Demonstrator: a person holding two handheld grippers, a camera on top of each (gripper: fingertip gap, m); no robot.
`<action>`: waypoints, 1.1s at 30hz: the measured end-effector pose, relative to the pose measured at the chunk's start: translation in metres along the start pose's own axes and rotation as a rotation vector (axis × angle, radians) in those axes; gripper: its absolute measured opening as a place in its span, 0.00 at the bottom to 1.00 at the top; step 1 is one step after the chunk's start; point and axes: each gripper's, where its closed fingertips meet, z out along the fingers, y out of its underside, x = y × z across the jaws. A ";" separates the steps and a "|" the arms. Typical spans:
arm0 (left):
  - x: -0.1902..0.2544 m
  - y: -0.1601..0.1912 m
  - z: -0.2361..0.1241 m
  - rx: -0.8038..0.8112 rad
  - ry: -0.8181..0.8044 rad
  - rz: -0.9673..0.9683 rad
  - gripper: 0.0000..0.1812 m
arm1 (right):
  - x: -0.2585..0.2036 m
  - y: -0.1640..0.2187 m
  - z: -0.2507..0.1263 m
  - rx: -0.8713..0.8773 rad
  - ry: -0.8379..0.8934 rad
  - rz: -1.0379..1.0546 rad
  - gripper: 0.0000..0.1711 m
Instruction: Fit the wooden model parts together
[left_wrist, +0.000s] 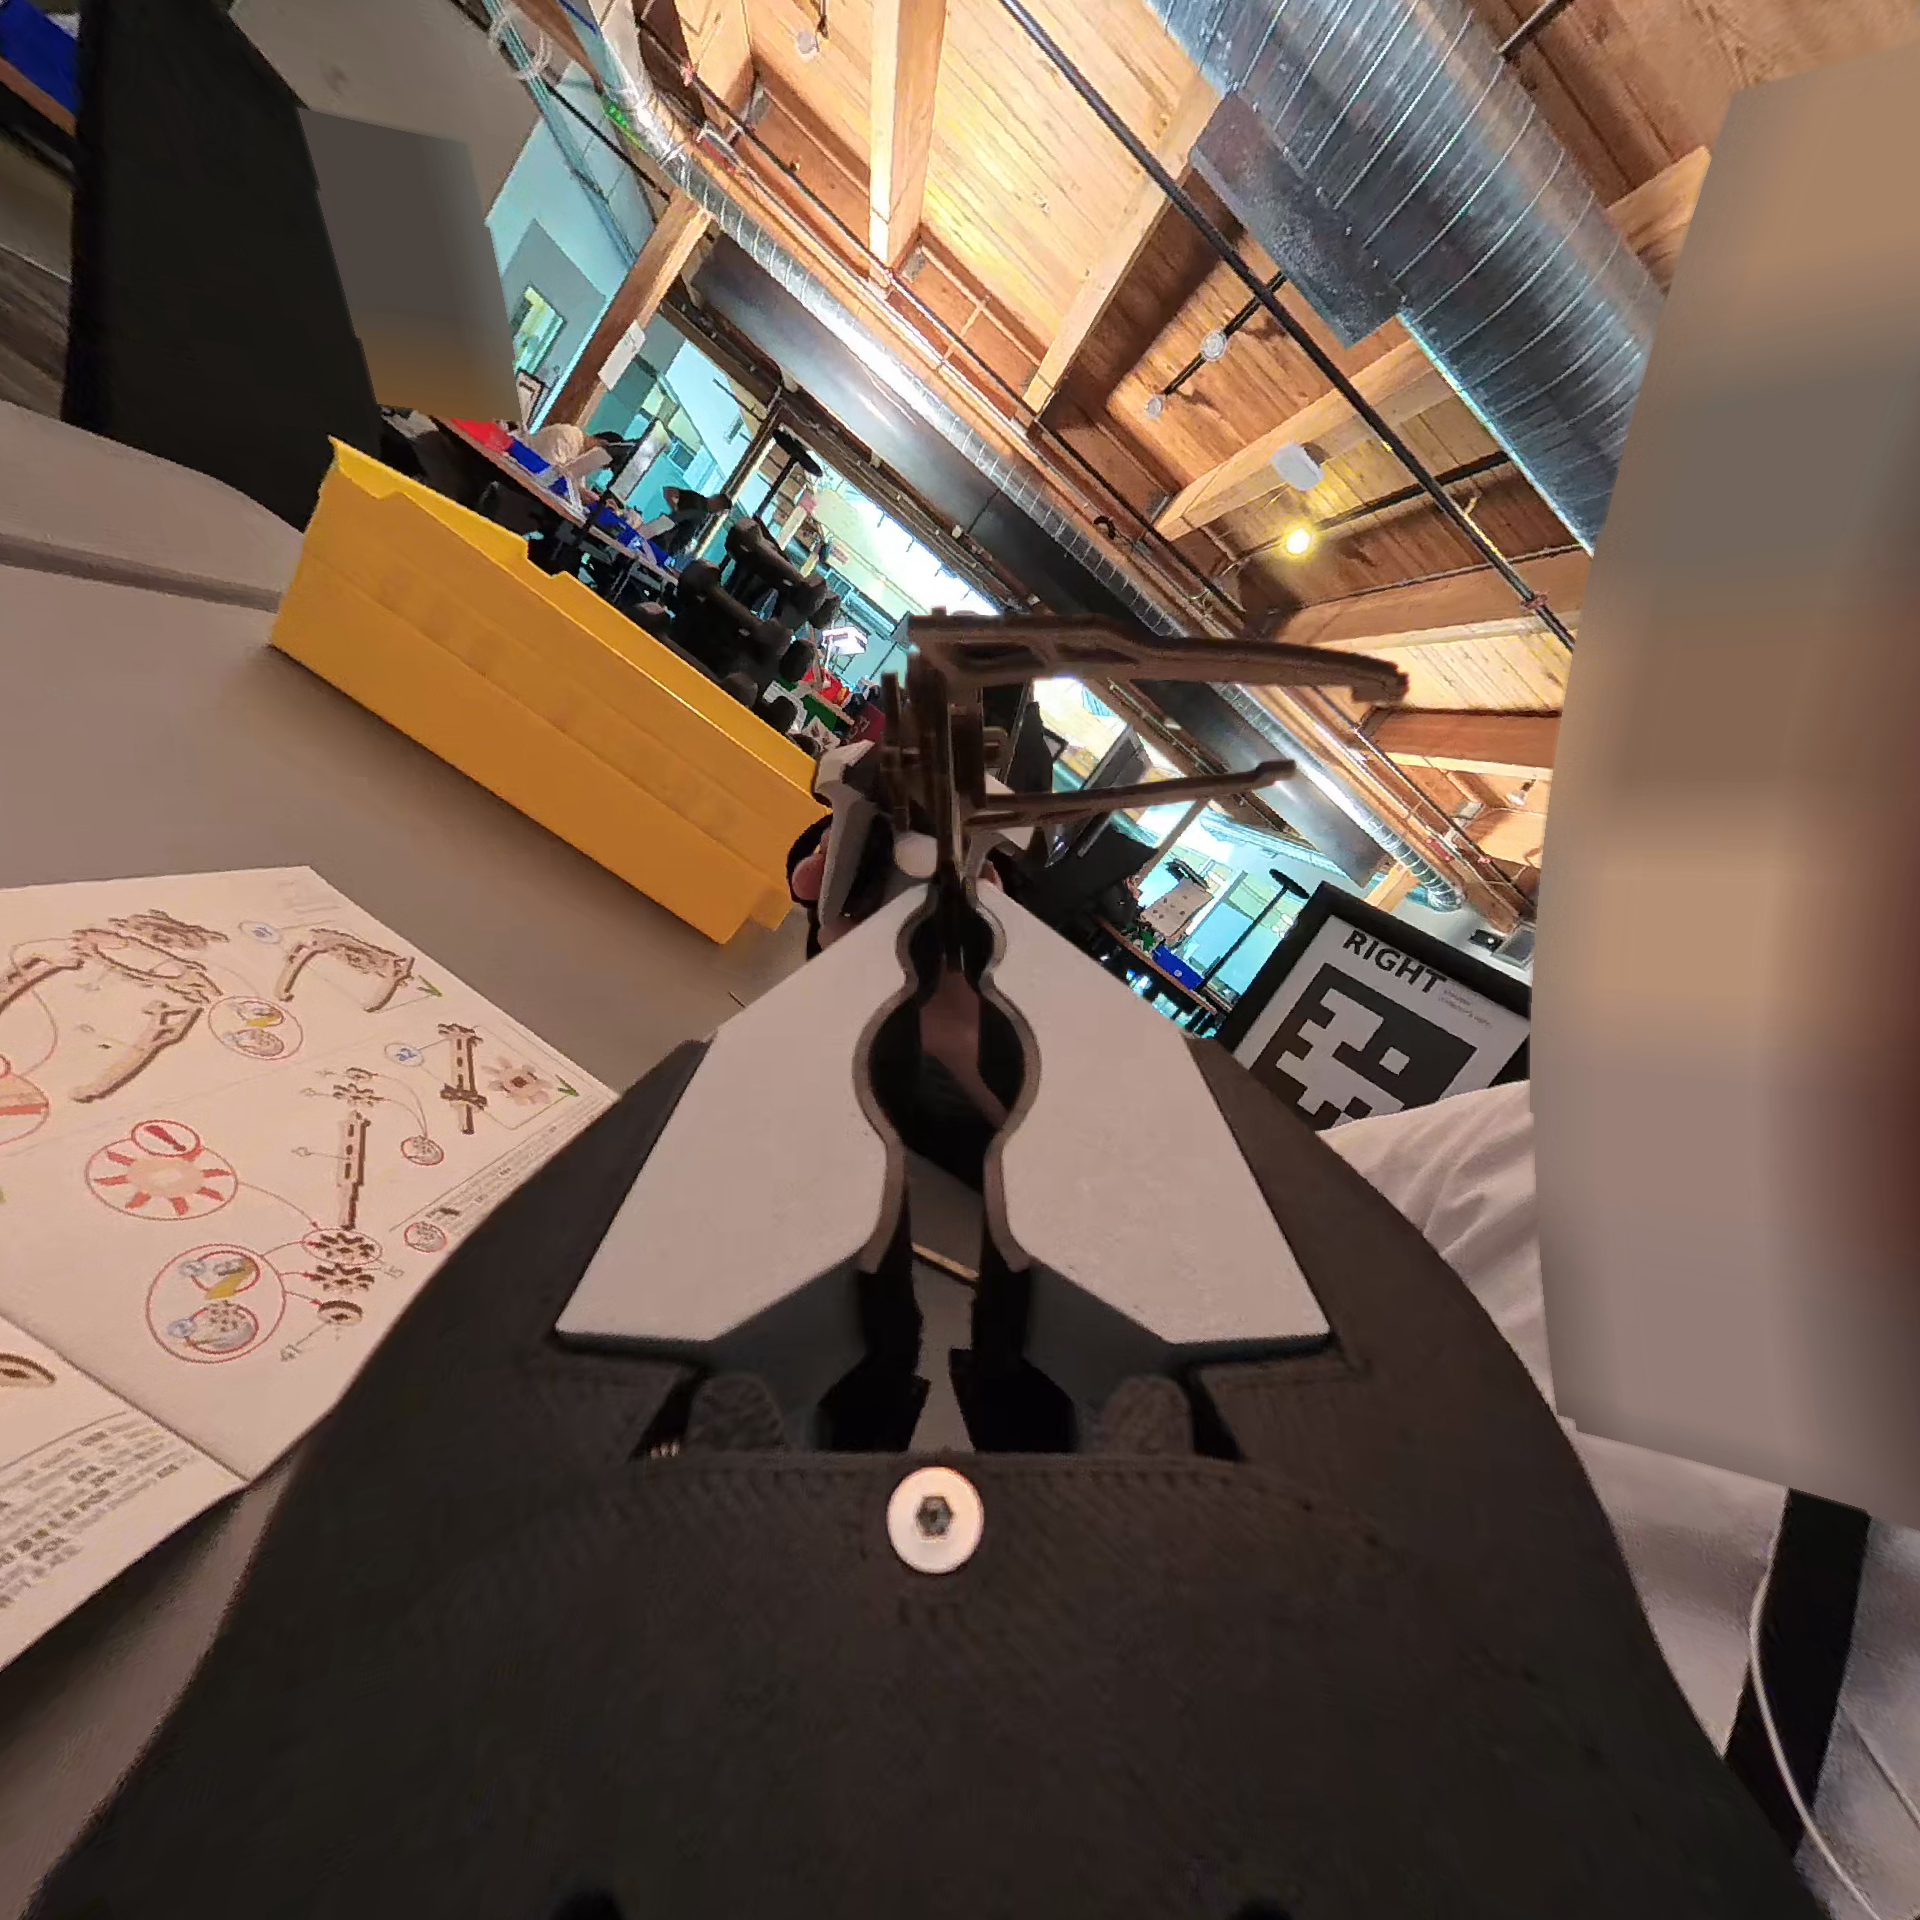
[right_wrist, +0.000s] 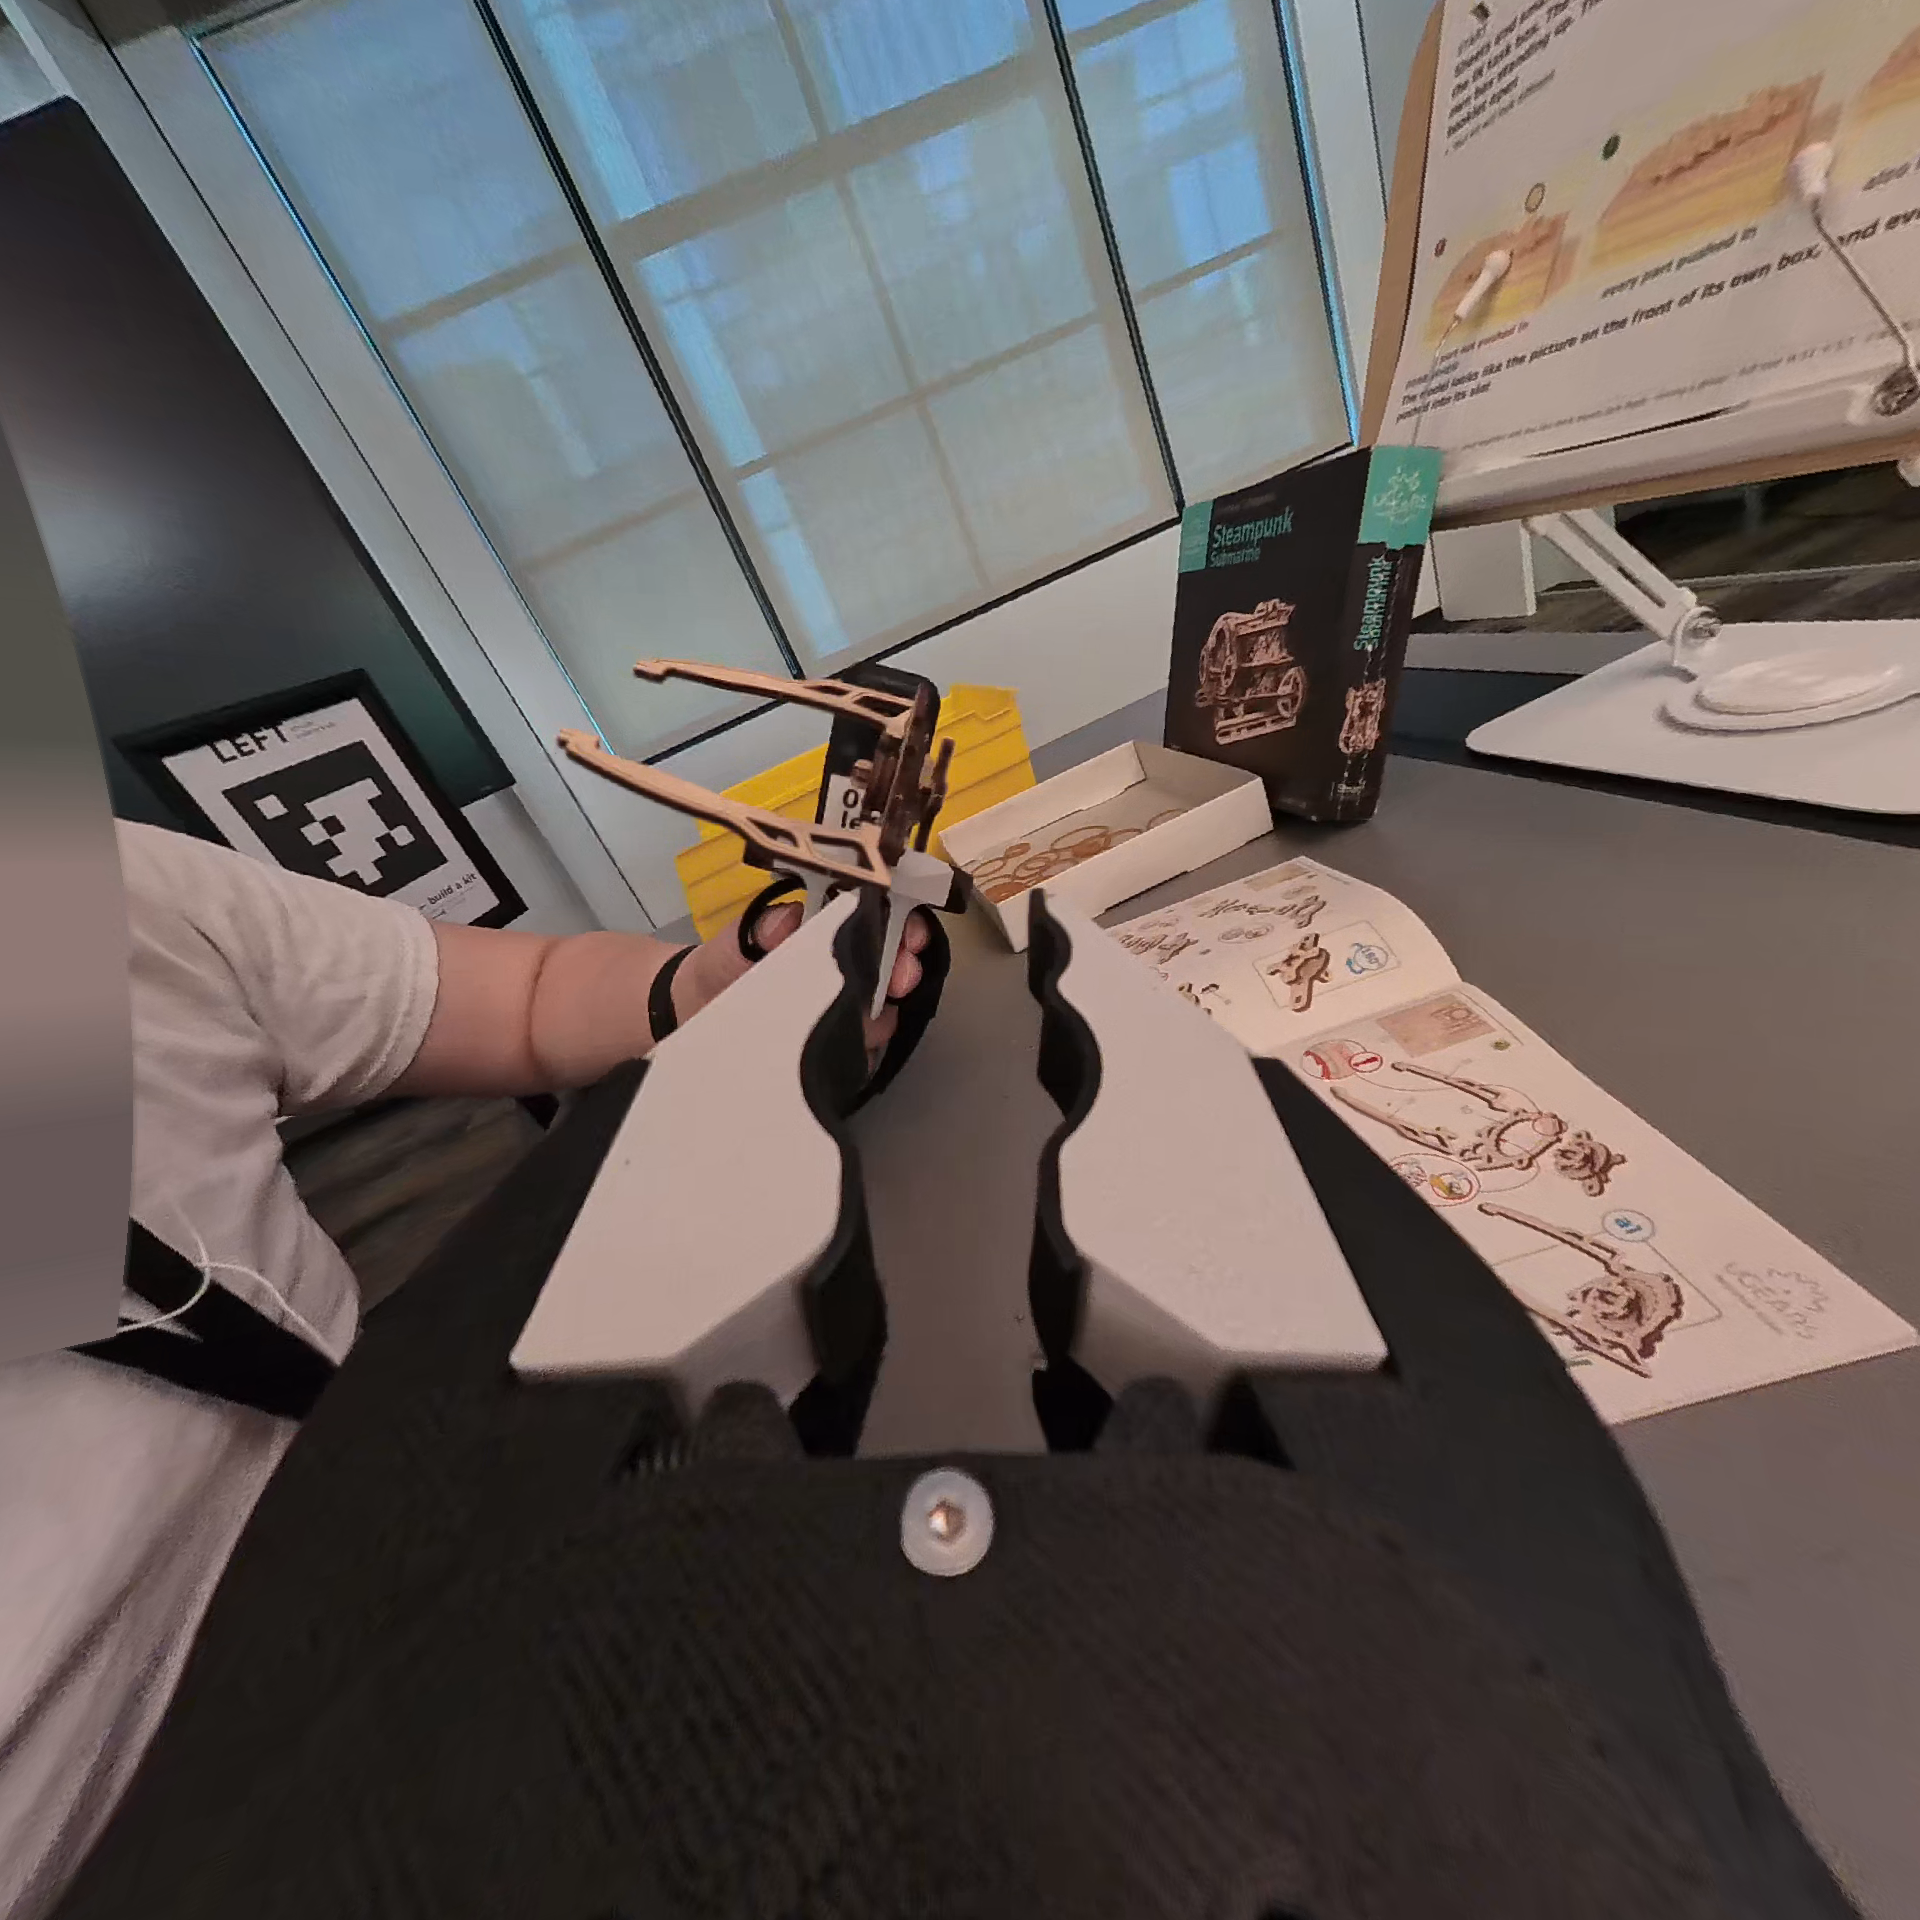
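- Left gripper (left_wrist: 948, 914): jaws closed on the base of the wooden model assembly (left_wrist: 1049, 727), held aloft above the grey table (left_wrist: 208, 769); two slender wooden arms project from its hub
- Right gripper (right_wrist: 940, 920): jaws apart, nothing between them, tips just beside the assembly (right_wrist: 810, 800)
- Instruction sheet (right_wrist: 1455, 1122): flat on the table, right of the assembly
- White tray (right_wrist: 1112, 831) with wooden rings: just behind the assembly
- Yellow bin (right_wrist: 987, 748): behind the assembly
- Dark kit box (right_wrist: 1288, 644): upright beyond the tray
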 end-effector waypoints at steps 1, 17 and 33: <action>-0.001 0.000 0.000 -0.003 0.000 0.004 0.00 | 0.001 0.000 0.000 -0.007 0.012 -0.004 0.15; -0.010 0.009 0.002 0.016 0.002 -0.100 0.00 | 0.018 0.005 -0.008 -0.052 0.091 -0.066 0.06; -0.017 0.000 -0.005 0.080 -0.006 -0.183 0.00 | 0.017 -0.003 -0.010 -0.037 0.193 -0.266 0.06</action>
